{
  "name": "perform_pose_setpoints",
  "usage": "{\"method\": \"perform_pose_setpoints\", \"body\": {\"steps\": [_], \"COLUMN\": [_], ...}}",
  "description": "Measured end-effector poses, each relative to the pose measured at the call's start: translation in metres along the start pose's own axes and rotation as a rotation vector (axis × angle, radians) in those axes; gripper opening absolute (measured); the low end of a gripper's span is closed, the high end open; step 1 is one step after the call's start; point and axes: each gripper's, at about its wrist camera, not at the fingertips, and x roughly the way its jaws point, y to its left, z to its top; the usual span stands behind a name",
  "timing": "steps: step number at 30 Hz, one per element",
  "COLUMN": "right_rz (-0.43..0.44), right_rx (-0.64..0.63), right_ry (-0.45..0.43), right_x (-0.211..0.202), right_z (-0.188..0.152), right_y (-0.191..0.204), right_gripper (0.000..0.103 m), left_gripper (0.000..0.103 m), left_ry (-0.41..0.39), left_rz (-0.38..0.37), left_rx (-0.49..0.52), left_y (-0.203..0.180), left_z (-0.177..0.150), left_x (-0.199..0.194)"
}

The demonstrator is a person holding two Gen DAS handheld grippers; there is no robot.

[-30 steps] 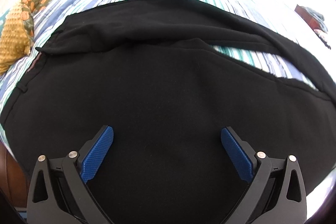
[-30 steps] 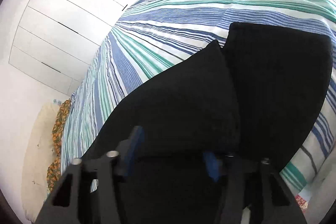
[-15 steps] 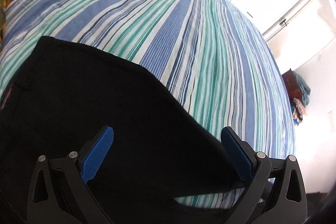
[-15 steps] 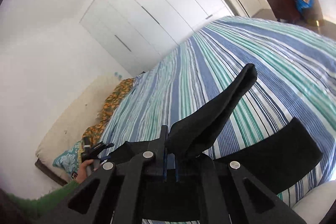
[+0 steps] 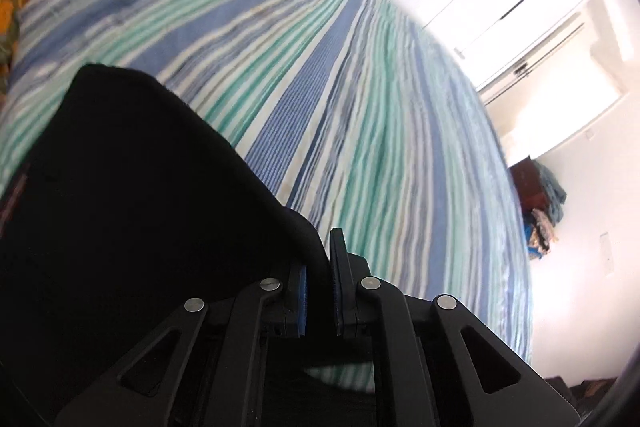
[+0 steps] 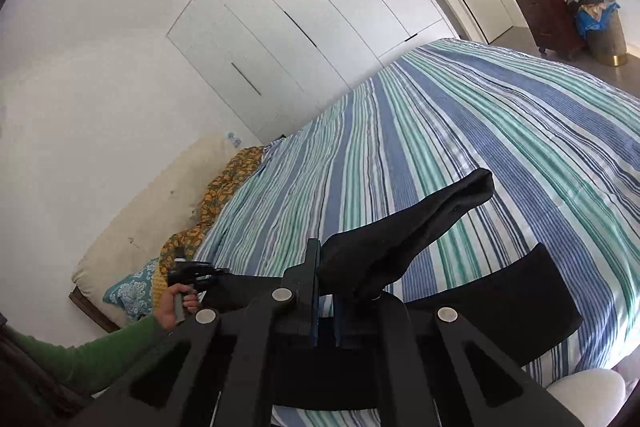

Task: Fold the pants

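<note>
The black pants [image 5: 132, 211] lie on a striped bedspread [image 5: 360, 99]. In the left wrist view my left gripper [image 5: 318, 267] is shut on the pants' near edge, the fabric pinched between the blue pads. In the right wrist view my right gripper [image 6: 326, 287] is shut on another part of the pants [image 6: 400, 243], a black fold sticking up and to the right from the jaws. More black fabric [image 6: 520, 307] lies flat on the bed at right. The left gripper also shows in the right wrist view [image 6: 196, 273], held by a hand in a green sleeve.
An orange-patterned cloth [image 6: 224, 195] and a teal pillow [image 6: 128, 291] lie at the bed's head. White wardrobe doors [image 6: 304, 27] line the far wall. A dark wooden cabinet [image 6: 548, 19] and a laundry basket [image 6: 600, 31] stand beyond the bed's foot.
My left gripper has closed on the pants' edge; it was wide open before. My right gripper closed on the fabric a second ago and has lifted its fold off the bed.
</note>
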Motion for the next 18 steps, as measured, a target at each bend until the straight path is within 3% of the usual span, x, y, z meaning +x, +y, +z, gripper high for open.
{"method": "perform_pose_setpoints", "body": {"steps": [2, 5, 6, 9, 11, 14, 18], "right_rz": [-0.001, -0.011, -0.041, -0.186, -0.303, -0.43, -0.466], "right_rx": [0.007, 0.008, 0.013, 0.052, 0.087, 0.089, 0.058], "right_ry": [-0.015, 0.002, 0.031, 0.21, 0.365, 0.514, 0.518], "right_x": [0.007, 0.015, 0.019, 0.037, 0.052, 0.062, 0.06], "right_z": [0.014, 0.033, 0.034, 0.019, -0.005, -0.038, -0.045], "right_y": [-0.006, -0.014, -0.02, -0.053, -0.084, -0.112, -0.116], "right_gripper": [0.005, 0.005, 0.005, 0.006, 0.006, 0.006, 0.006], "left_gripper": [0.012, 0.014, 0.014, 0.015, 0.013, 0.013, 0.013], "left_ry": [-0.123, -0.174, -0.149, 0.021, 0.1, 0.083, 0.079], "left_rz": [-0.013, 0.027, 0.047, 0.125, 0.137, 0.113, 0.104], "left_rx": [0.055, 0.056, 0.036, -0.008, -0.08, -0.149, -0.144], "left_y": [-0.004, 0.015, 0.026, 0.061, 0.083, 0.094, 0.092], "left_z": [-0.017, -0.074, -0.1, -0.174, -0.201, -0.214, -0.212], "left_x": [-0.069, -0.119, -0.121, -0.079, -0.054, -0.046, -0.048]}}
